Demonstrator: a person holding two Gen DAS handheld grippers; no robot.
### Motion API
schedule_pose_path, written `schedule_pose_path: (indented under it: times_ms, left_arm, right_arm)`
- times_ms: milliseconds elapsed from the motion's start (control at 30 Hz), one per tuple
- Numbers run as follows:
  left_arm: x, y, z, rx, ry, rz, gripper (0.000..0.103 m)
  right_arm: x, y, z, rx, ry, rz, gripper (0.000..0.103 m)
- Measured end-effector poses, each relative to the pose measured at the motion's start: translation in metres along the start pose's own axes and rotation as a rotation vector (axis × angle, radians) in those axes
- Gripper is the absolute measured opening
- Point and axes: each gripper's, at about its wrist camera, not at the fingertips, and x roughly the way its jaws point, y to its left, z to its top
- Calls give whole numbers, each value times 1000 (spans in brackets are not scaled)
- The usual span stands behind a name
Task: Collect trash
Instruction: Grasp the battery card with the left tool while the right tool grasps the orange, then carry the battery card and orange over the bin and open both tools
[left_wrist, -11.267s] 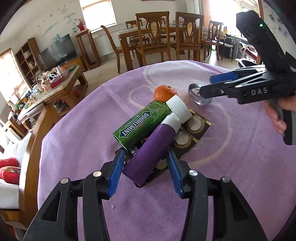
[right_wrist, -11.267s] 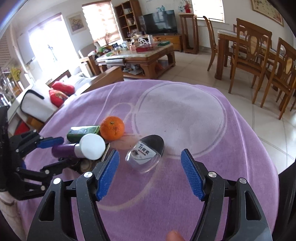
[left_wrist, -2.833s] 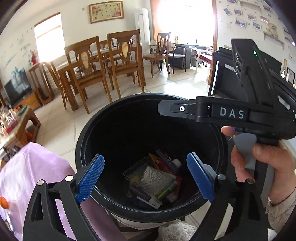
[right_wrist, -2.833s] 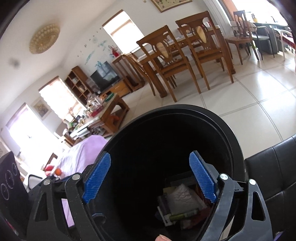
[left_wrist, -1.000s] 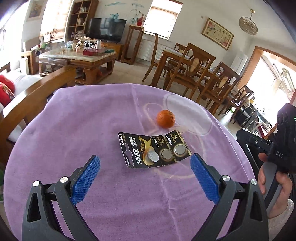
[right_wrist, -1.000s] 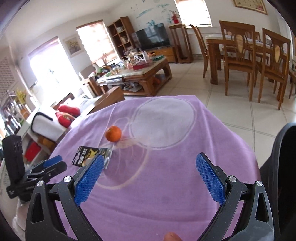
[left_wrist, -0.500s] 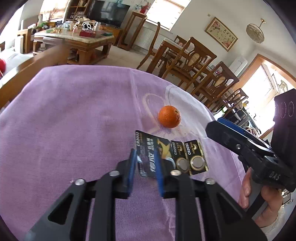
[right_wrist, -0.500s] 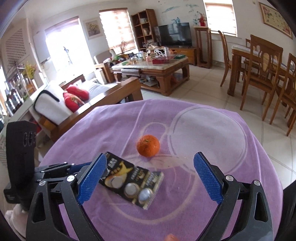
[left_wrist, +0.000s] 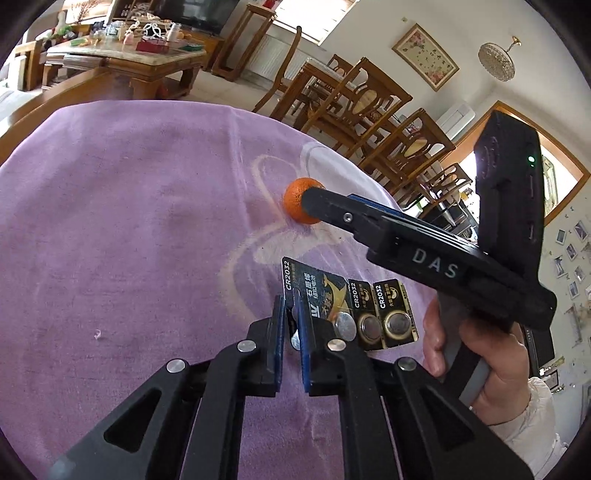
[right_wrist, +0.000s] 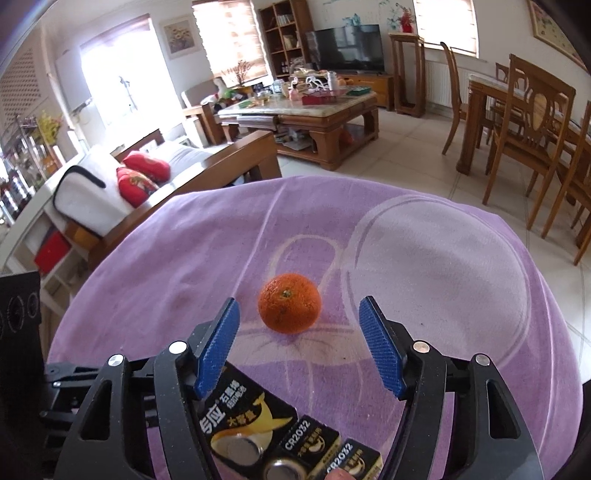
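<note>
A black and gold CR2032 battery card (left_wrist: 332, 295) is held a little above the purple tablecloth; its left edge is pinched in my left gripper (left_wrist: 291, 325), which is shut on it. The card also shows at the bottom of the right wrist view (right_wrist: 258, 424). An orange (right_wrist: 289, 308) sits on the cloth, partly hidden behind the right gripper in the left wrist view (left_wrist: 293, 201). My right gripper (right_wrist: 299, 339) is open, its blue pads either side of the orange and just short of it, above the card.
The round table with the purple cloth (right_wrist: 443, 280) drops off at its edges. Dining chairs (right_wrist: 532, 122) stand at the right, a sofa with red cushions (right_wrist: 140, 173) at the left, a coffee table (right_wrist: 306, 110) behind.
My left gripper has closed on the battery card's left edge and lifted it slightly. My right gripper has moved in low toward the orange and narrowed somewhat.
</note>
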Motion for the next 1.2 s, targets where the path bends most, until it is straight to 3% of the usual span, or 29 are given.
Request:
schedule_pose_path:
  times_ms: [133, 267, 300, 400, 467, 533, 633, 667, 933, 1200]
  left_arm:
    - [-4, -1, -4, -16, 2, -52, 30]
    - [-6, -12, -8, 31, -14, -40, 53]
    - [-6, -15, -9, 43, -17, -31, 55]
    - [-3, -25, -12, 93, -23, 10, 56]
    - [1, -30, -11, 105, -27, 16, 49]
    - [11, -31, -9, 102, -5, 14, 20]
    - [12, -42, -9, 143, -25, 34, 12]
    - [11, -47, -9, 158, -33, 42, 5]
    - [-8, -82, -16, 204, -128, 86, 2]
    - [-24, -127, -23, 249, -216, 80, 1]
  right_arm:
    - [15, 3, 0, -11, 25, 0, 64]
    - [13, 4, -2, -27, 12, 7, 43]
    - [12, 4, -2, -19, 11, 18, 39]
    - [5, 3, -5, -14, 11, -2, 39]
    - [3, -1, -8, 4, 11, 10, 39]
    - [0, -4, -10, 23, 8, 21, 39]
    - [-7, -9, -14, 47, 4, 33, 39]
    - [-12, -10, -16, 52, -2, 39, 39]
    - [-86, -26, -36, 82, -122, 61, 39]
    - [-192, -84, -78, 159, -273, 86, 39]
